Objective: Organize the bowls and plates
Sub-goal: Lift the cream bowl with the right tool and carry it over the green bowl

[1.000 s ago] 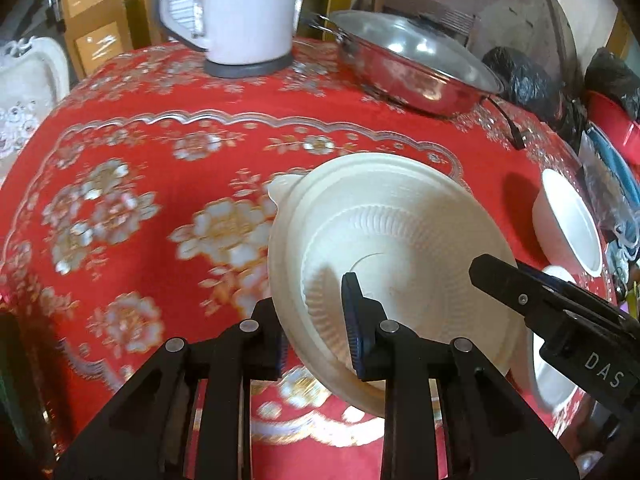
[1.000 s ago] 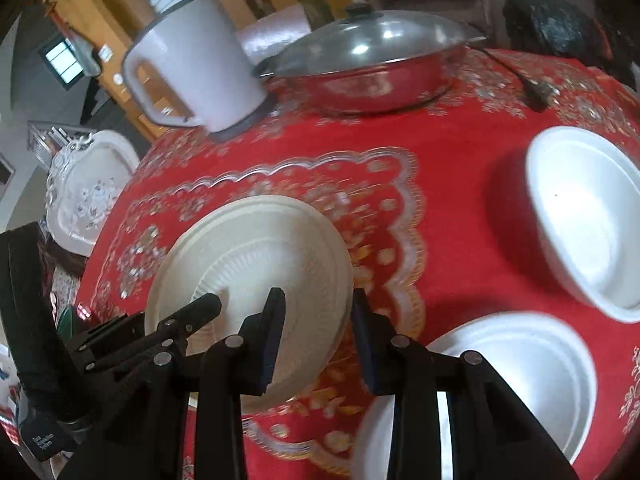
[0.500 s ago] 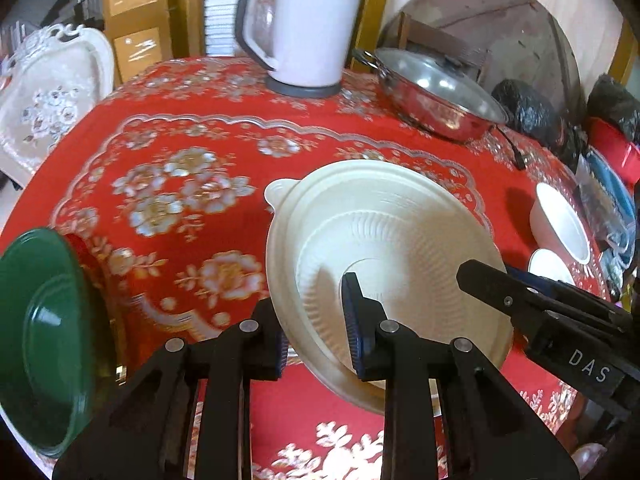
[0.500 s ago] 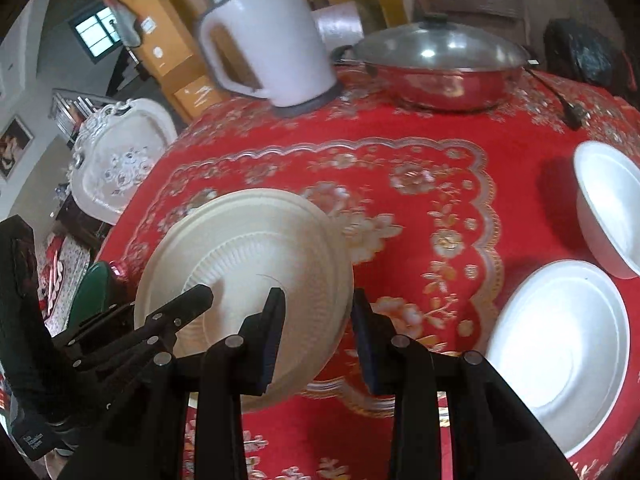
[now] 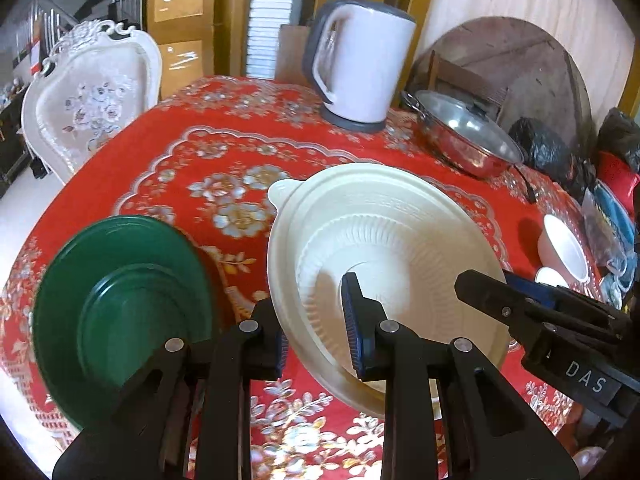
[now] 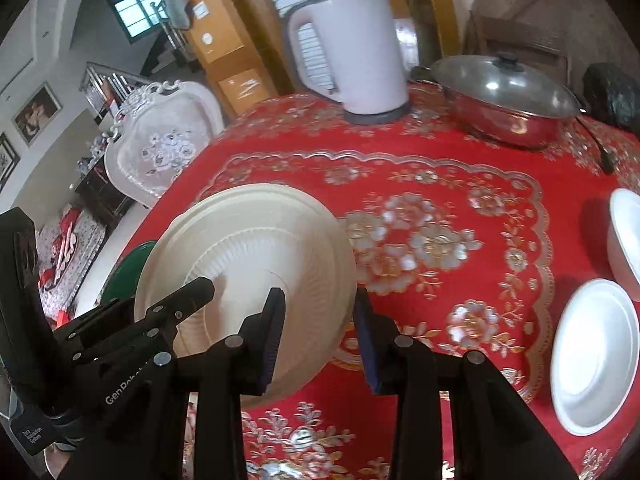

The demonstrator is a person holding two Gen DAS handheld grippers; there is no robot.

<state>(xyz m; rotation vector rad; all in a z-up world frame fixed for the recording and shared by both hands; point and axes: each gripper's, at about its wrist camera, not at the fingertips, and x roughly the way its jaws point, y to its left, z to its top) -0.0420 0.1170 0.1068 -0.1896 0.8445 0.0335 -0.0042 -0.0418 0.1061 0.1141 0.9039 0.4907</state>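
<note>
The cream plate hangs tilted above the red flowered cloth of the desk, held between both hands' tools. The left tool is clamped on the plate's near rim, one pad under it and the other pressed on the ribbed inner face. The right tool sits at the plate's other edge; its jaws have just been opening, the rim lies between them, and the right-hand pad stands clear of the rim, so I would call it slack rather than gripping. Just beside the plate, toward the desk's near left corner, a green plate lies on the cloth. Well apart on the right side, a white plate rests flat with a white bowl just beyond it. At the far edge stand a white kettle and a steel pan with a glass lid. A white carved chair stands off the desk's left side.
</note>
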